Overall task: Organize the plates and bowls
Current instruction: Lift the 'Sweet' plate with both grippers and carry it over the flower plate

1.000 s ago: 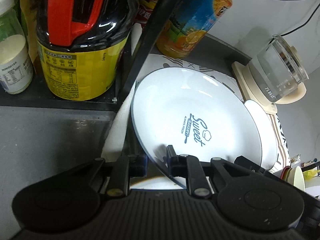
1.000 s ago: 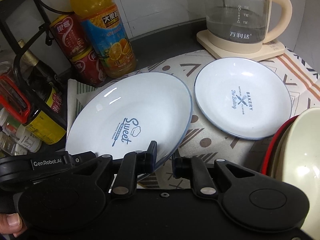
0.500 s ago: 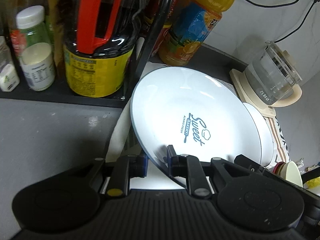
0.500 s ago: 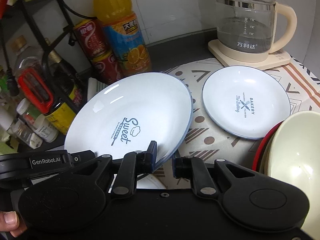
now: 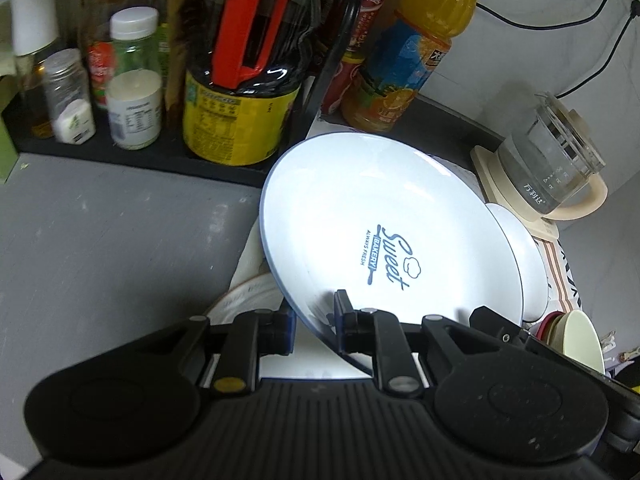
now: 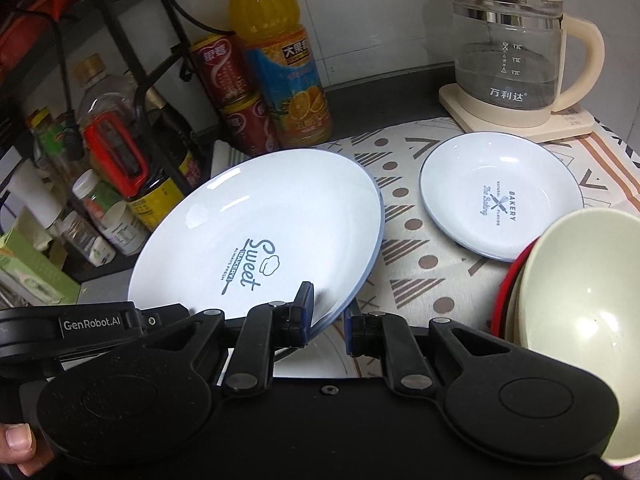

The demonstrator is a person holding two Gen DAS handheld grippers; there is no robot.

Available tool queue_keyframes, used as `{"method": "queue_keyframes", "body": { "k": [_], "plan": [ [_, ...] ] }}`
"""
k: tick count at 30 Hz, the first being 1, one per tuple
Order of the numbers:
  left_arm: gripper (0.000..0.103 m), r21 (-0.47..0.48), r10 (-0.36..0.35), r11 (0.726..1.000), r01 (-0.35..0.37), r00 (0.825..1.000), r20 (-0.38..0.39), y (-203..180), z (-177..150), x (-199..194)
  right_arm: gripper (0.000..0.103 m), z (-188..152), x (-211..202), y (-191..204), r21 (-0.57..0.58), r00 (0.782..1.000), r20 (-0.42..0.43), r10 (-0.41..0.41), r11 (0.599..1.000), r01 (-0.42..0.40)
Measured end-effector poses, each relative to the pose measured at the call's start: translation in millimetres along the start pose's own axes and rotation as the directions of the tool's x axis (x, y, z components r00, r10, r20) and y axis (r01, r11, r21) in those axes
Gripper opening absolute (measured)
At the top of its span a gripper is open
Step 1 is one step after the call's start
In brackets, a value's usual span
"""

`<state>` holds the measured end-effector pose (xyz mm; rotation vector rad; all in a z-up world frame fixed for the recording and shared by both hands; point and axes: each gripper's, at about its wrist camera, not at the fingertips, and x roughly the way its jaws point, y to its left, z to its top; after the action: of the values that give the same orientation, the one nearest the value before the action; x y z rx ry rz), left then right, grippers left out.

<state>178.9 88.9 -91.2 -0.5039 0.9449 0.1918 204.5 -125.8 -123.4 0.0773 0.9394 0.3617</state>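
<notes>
A large white plate with blue "Sweet Bakery" print [image 5: 384, 232] [image 6: 256, 232] is held up off the patterned mat by both grippers. My left gripper [image 5: 314, 322] is shut on its near rim. My right gripper [image 6: 328, 316] is shut on its rim from the other side. A smaller white "Bakery" plate [image 6: 500, 196] lies on the mat; its edge shows behind the large plate in the left wrist view [image 5: 528, 264]. A cream bowl nested in a red one [image 6: 580, 312] sits at the right [image 5: 580, 336]. Another white dish [image 5: 248, 300] lies beneath the lifted plate.
A black rack [image 5: 160, 152] with sauce bottles and jars stands at the left. An orange juice bottle [image 6: 280, 64] and red cans [image 6: 232, 92] stand at the back. A glass kettle [image 6: 516, 48] sits on its cream base at the back right. Grey counter [image 5: 100, 240] lies left.
Both grippers have lifted the large plate higher and drawn back from the rack; more of the bottles and the counter shows now. The small plate has not moved.
</notes>
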Motion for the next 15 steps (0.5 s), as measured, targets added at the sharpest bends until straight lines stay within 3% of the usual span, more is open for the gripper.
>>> {"method": "queue_keyframes", "body": {
  "k": [15],
  "plan": [
    [0.017,-0.083,0.061,0.995,-0.060,0.998,0.010,2,-52,-26,0.014,-35,-16,-11,-0.063,0.997,-0.042,0.065,0.996,-0.068]
  ]
}}
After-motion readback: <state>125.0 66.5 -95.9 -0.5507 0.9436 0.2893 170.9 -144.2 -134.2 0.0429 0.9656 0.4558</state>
